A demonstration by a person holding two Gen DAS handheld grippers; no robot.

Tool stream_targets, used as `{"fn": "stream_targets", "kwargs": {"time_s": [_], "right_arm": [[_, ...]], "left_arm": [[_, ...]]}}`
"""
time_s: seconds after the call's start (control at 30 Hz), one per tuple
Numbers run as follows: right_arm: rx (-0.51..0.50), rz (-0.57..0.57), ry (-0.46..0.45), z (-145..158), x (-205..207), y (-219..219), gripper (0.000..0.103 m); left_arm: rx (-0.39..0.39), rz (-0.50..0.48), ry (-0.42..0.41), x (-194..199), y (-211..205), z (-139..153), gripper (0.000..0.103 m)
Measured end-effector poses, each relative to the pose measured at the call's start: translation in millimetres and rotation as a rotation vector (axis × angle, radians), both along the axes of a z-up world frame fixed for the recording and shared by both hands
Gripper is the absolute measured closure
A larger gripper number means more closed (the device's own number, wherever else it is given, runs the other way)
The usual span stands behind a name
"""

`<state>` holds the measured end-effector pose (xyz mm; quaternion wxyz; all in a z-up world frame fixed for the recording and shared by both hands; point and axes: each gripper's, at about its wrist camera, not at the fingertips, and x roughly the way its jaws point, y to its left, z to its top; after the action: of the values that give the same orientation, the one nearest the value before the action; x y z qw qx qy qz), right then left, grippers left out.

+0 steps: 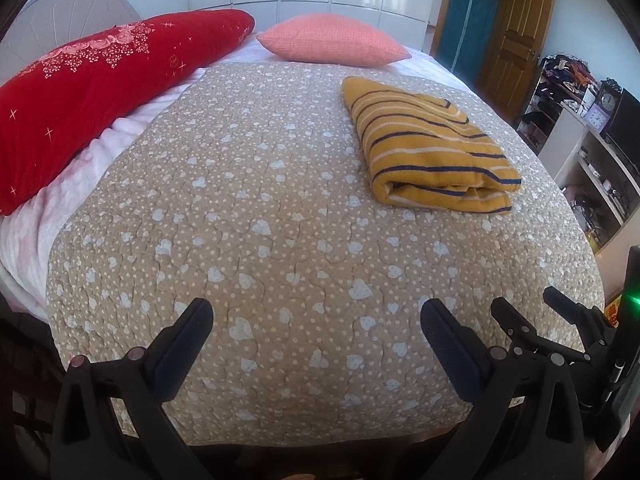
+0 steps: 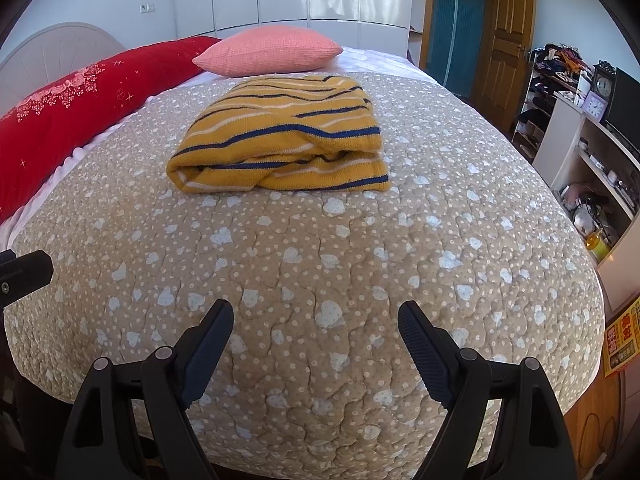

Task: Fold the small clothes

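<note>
Yellow striped garment (image 2: 280,136) (folded) lies beyond both spread tongs (image 2: 316,332).

2 low bed-foot views, shared quilt (image 1: 280,220).

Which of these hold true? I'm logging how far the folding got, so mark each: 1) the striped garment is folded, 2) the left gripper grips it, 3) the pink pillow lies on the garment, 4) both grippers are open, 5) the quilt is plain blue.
1. The yellow striped garment lies folded on the quilt: true.
2. The left gripper grips it: false; it holds nothing, well short of the garment.
3. The pink pillow lies on the garment: false; it sits behind it.
4. Left and right gripper are open: true.
5. Quilt is plain blue: false; beige with white hearts.
</note>
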<state>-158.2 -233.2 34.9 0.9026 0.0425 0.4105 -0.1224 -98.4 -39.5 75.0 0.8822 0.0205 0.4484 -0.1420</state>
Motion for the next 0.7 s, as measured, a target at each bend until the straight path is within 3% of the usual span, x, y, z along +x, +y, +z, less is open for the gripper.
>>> {"fn": "stream_targets", "kwargs": {"time_s": [0.7], "right_arm": [[0.006,-0.006,0.044,-22,3,0,0.014]], "left_arm": [[0.004,0.006,0.079,8,1,-30,0.0]]}}
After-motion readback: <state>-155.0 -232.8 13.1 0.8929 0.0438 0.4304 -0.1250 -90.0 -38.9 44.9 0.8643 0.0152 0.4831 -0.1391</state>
